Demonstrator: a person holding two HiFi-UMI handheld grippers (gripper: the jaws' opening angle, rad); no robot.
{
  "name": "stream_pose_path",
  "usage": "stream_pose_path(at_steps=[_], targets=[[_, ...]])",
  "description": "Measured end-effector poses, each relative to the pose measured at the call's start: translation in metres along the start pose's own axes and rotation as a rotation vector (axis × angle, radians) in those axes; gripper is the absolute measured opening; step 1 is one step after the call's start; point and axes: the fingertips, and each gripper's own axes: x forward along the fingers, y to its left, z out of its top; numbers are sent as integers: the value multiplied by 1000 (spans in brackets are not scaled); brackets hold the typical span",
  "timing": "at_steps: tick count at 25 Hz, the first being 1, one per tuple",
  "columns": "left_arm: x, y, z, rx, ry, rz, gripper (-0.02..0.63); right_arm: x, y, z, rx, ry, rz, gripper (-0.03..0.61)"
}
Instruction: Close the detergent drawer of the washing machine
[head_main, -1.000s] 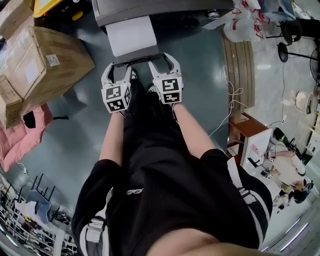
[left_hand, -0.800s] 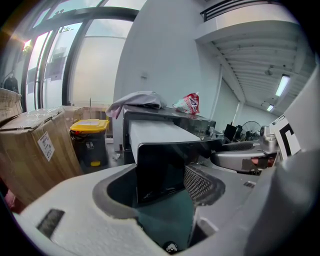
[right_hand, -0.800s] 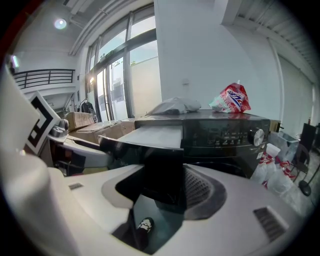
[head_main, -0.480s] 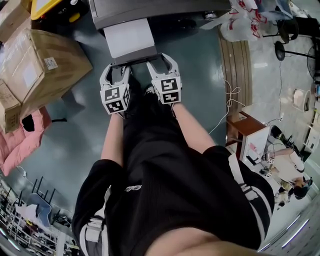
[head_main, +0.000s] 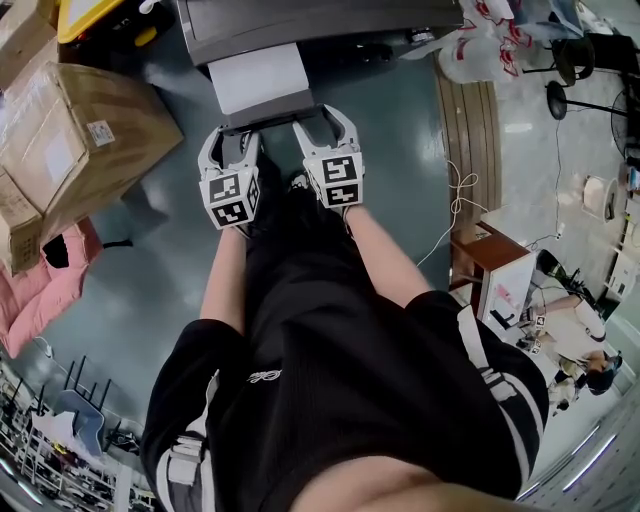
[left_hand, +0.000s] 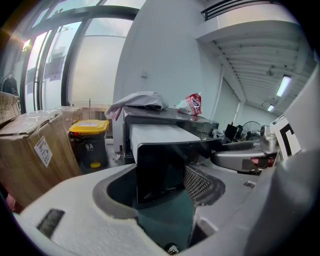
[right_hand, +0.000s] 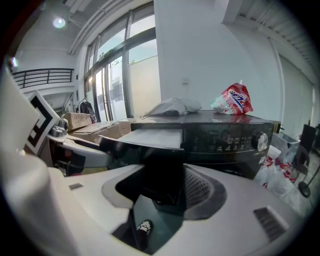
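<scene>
The washing machine (head_main: 320, 20) stands at the top of the head view with its detergent drawer (head_main: 258, 75) pulled out, white on top with a dark front panel (head_main: 270, 112). My left gripper (head_main: 236, 140) is at the panel's left end and my right gripper (head_main: 325, 125) at its right end. In the left gripper view the dark panel (left_hand: 160, 172) stands in the gap of the left gripper (left_hand: 160, 200), whose jaws are apart. In the right gripper view the panel (right_hand: 160, 170) fills the gap of the right gripper (right_hand: 160, 195), also open. Whether any pad touches the panel I cannot tell.
Cardboard boxes (head_main: 70, 140) and a pink cloth (head_main: 40, 300) lie on the floor to the left. A yellow-lidded bin (left_hand: 89, 142) stands beside the machine. A red-and-white bag (right_hand: 232, 100) and a grey cloth (left_hand: 137, 100) rest on its top. A wooden stool (head_main: 490, 265) is at the right.
The white top of the drawer shows a little shorter and the machine sits slightly nearer the grippers. Both grippers keep their places at the drawer's front.
</scene>
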Motion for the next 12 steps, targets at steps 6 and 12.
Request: stream_pose_path(at_steps=[6,12], targets=[[8,5,6,-3,5,-6,291,9,-2,5,-2,8,-2,232],[14,9,12,-3,13,-8,290,16,-4,11,5,5,-7,232]])
